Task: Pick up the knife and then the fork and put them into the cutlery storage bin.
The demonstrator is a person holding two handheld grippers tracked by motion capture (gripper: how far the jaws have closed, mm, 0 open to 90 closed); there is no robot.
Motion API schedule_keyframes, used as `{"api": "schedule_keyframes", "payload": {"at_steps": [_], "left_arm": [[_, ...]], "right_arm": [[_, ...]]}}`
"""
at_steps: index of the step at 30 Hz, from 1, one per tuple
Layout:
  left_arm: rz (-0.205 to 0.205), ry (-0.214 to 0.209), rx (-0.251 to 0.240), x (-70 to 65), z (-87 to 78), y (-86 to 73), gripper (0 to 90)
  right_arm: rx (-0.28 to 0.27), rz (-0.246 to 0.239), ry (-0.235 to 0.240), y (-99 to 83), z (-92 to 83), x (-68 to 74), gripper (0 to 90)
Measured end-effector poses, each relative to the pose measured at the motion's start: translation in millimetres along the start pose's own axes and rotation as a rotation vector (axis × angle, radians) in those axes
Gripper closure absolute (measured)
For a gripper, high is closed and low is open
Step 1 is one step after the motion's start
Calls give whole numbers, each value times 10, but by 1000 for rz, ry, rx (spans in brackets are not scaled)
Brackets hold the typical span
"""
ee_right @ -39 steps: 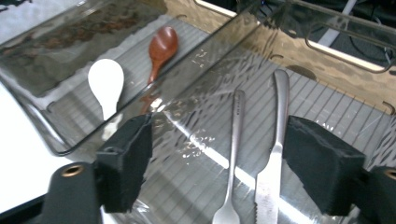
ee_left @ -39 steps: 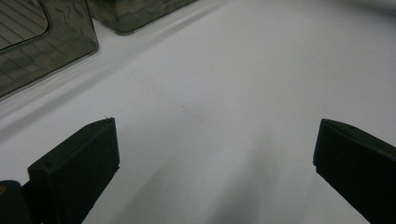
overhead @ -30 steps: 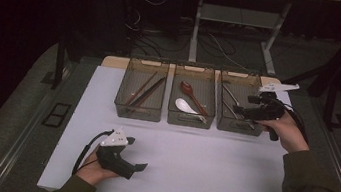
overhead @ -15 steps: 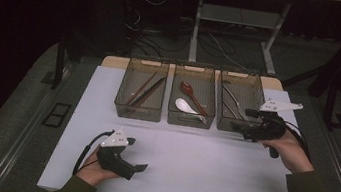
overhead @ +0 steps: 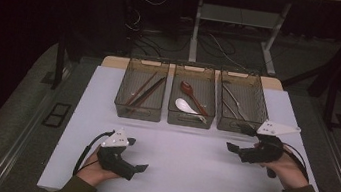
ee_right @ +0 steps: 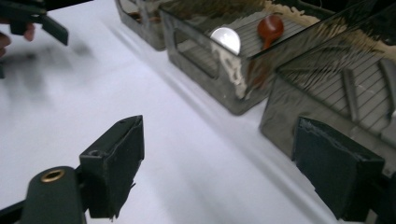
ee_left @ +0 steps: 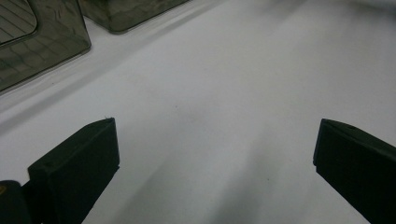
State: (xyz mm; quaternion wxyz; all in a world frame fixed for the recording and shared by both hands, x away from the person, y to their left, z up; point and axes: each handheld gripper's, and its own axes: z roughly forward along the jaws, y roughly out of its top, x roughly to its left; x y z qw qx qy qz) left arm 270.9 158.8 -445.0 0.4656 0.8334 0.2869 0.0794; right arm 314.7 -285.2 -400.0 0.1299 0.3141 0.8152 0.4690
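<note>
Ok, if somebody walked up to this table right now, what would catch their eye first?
Probably the three smoky clear bins lined up at the far edge of the white table: the left bin holds dark chopsticks, the middle bin a white spoon beside a red-brown spoon, the right bin grey metal cutlery. Next, the left gripper and right gripper, both open and empty over bare tabletop.

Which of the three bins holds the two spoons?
The middle bin: a white spoon and a reddish-brown spoon lie in it. The left bin holds dark sticks, the right bin grey metal pieces.
</note>
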Motion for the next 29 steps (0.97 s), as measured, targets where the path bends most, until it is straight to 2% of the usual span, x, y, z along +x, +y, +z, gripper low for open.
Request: {"api": "schedule_keyframes", "payload": {"at_steps": [5, 12, 21, 29], "left_arm": [[1, 2, 0, -3, -8, 3, 0], [2, 2, 1, -1, -11, 0, 0], [7, 3, 4, -4, -8, 2, 0], [7, 2, 4, -4, -3, 3, 0]], "right_arm": [[-3, -9, 15, -141, -16, 90, 172], [-12, 2, 33, -337, -56, 183, 171], [30, 0, 35, -561, -65, 260, 172], [44, -2, 40, -612, -59, 282, 171]]}}
